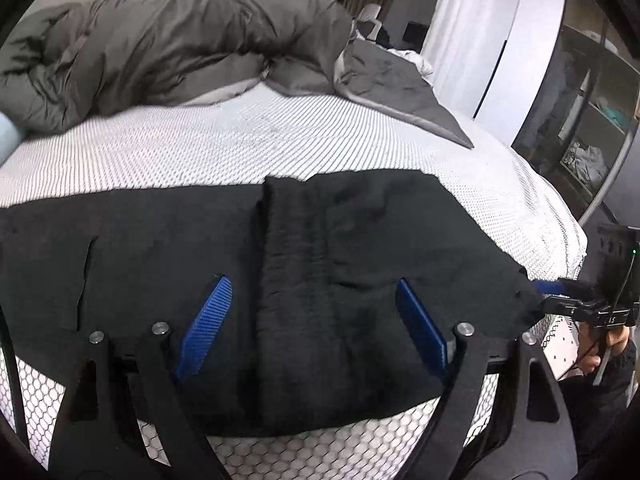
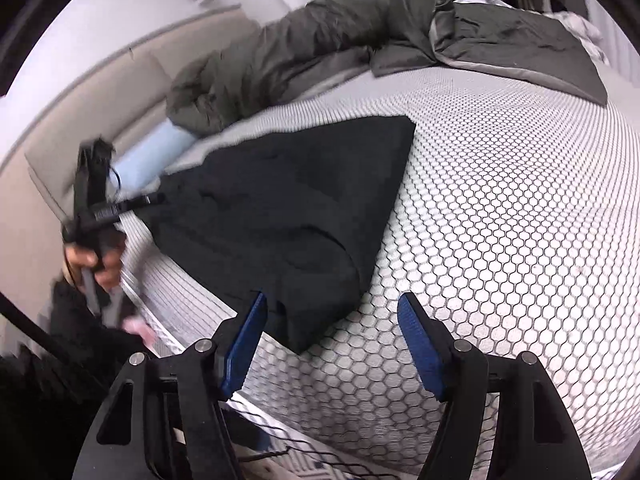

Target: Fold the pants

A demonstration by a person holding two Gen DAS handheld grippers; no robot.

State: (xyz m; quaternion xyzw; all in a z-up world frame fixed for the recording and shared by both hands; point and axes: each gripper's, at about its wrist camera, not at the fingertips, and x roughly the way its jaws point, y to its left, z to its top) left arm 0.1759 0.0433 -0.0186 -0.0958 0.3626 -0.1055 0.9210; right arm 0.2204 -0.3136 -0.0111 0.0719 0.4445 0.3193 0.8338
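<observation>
Black pants lie flat on the honeycomb-patterned mattress, with a thicker folded band running down their middle. My left gripper hovers over that band, blue pads wide apart, nothing pinched. In the right wrist view the pants taper to a near corner. That corner lies between the spread fingers of my right gripper, close to the left pad, with no squeeze visible. The left gripper shows blurred at the pants' far left edge, and the right gripper sits at their right corner.
A rumpled grey duvet is piled across the far half of the bed. A light blue pillow rests against the beige headboard. White curtains and a dark glass-fronted shelf stand beyond the bed's right edge.
</observation>
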